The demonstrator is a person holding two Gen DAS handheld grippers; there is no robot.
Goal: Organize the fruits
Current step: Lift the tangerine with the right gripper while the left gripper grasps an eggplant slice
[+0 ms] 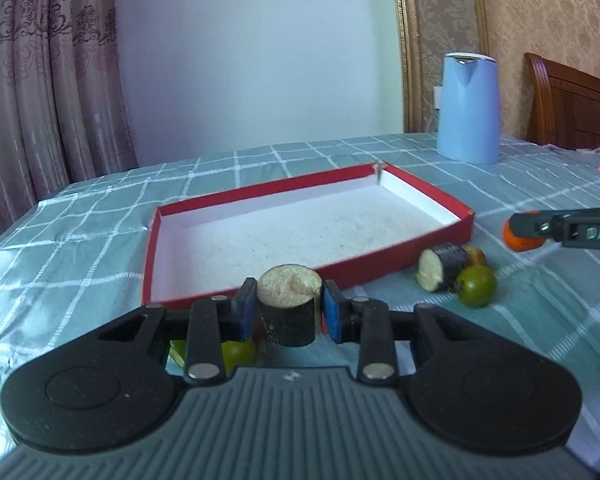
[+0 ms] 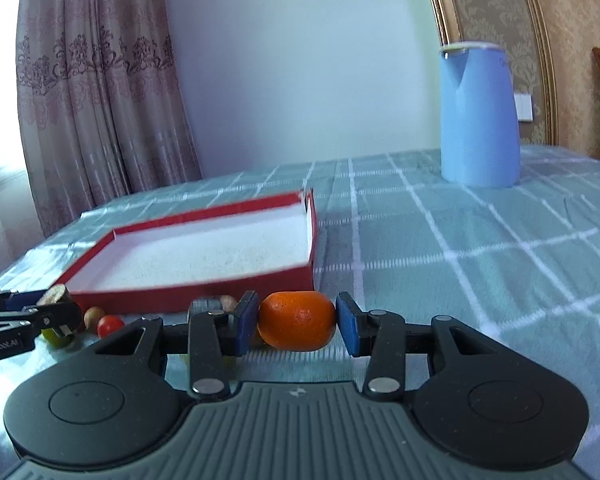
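While your left gripper (image 1: pixel 289 312) clamps the dark-skinned cut sugarcane stub (image 1: pixel 288 304) and your right gripper (image 2: pixel 297 322) clamps the orange mandarin (image 2: pixel 297 320), either could snag the red cardboard tray's (image 1: pixel 400 258) near wall.

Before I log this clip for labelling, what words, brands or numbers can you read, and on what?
"DAS": grey letters on the right gripper, cut off by the left wrist view's edge.
Pale lettering on the left gripper, right wrist view's left edge: too blurred to read.
Nothing else carries text.

A teal checked cloth covered the worktop (image 1: pixel 380 152). On it lay a shallow red box (image 1: pixel 312 220), a blue jug (image 1: pixel 469 108) well behind it, and beside the box's right corner 1 dark cut stalk piece (image 1: pixel 440 266) touching 1 green fruit (image 1: pixel 476 286).
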